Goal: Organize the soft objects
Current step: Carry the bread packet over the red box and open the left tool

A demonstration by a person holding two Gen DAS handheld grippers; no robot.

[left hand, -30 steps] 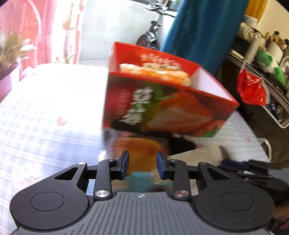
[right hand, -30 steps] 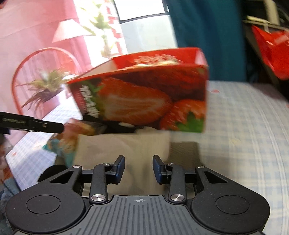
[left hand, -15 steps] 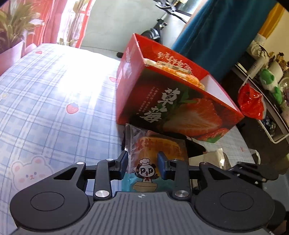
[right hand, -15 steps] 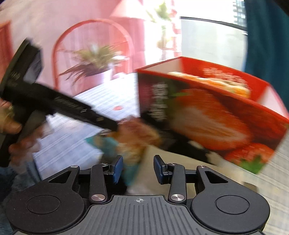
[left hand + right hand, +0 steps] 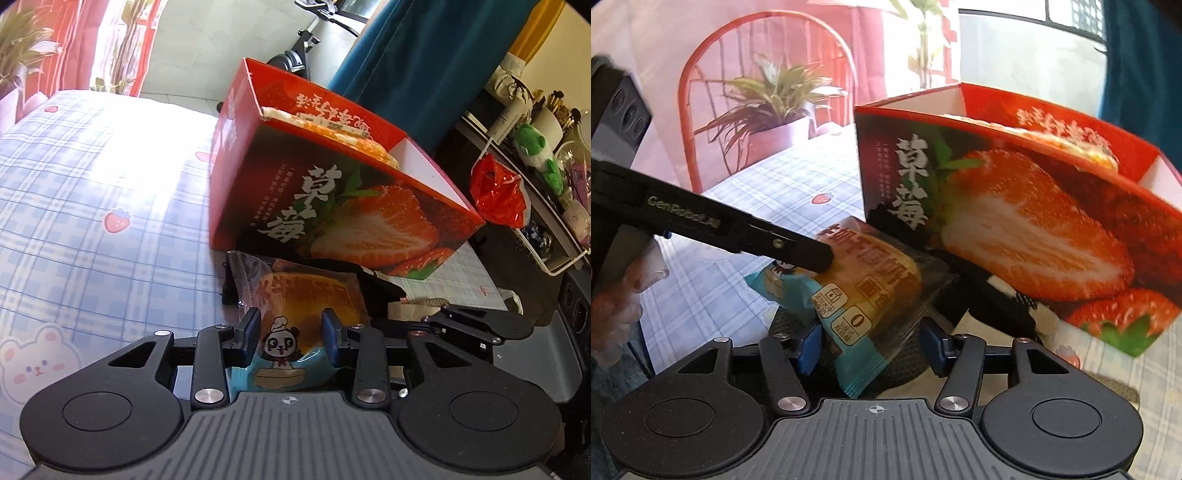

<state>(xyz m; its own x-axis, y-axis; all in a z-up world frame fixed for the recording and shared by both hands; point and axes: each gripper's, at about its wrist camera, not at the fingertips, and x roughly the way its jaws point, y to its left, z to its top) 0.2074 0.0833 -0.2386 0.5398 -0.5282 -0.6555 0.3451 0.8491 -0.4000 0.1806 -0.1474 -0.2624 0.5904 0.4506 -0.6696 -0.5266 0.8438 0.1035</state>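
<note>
1. A bench (image 5: 92,192) under a blue plaid cloth printed with strawberries fills the scene; red curtains and a potted plant (image 5: 768,107) stand behind its far edge, and a cluttered shelf (image 5: 546,206) runs off its right side.
2. The red strawberry box (image 5: 354,206) sits tilted near the middle of the bench, open top showing a packet already inside.
3. The bread packet (image 5: 306,299) lies just in front of the box's near wall, its long axis running from the left hand-held gripper (image 5: 291,332) toward the box.
4. The left hand-held gripper's fingers stand on either side of the packet's teal end; they look closed on it, judging from the right wrist view, where its tip presses onto the wrapper.
5. The right hand-held gripper (image 5: 871,350) is spread wide, the packet's corner between its fingers without contact.
6. The left one is nearer. I judge the lift must clear the box's near wall.
</note>
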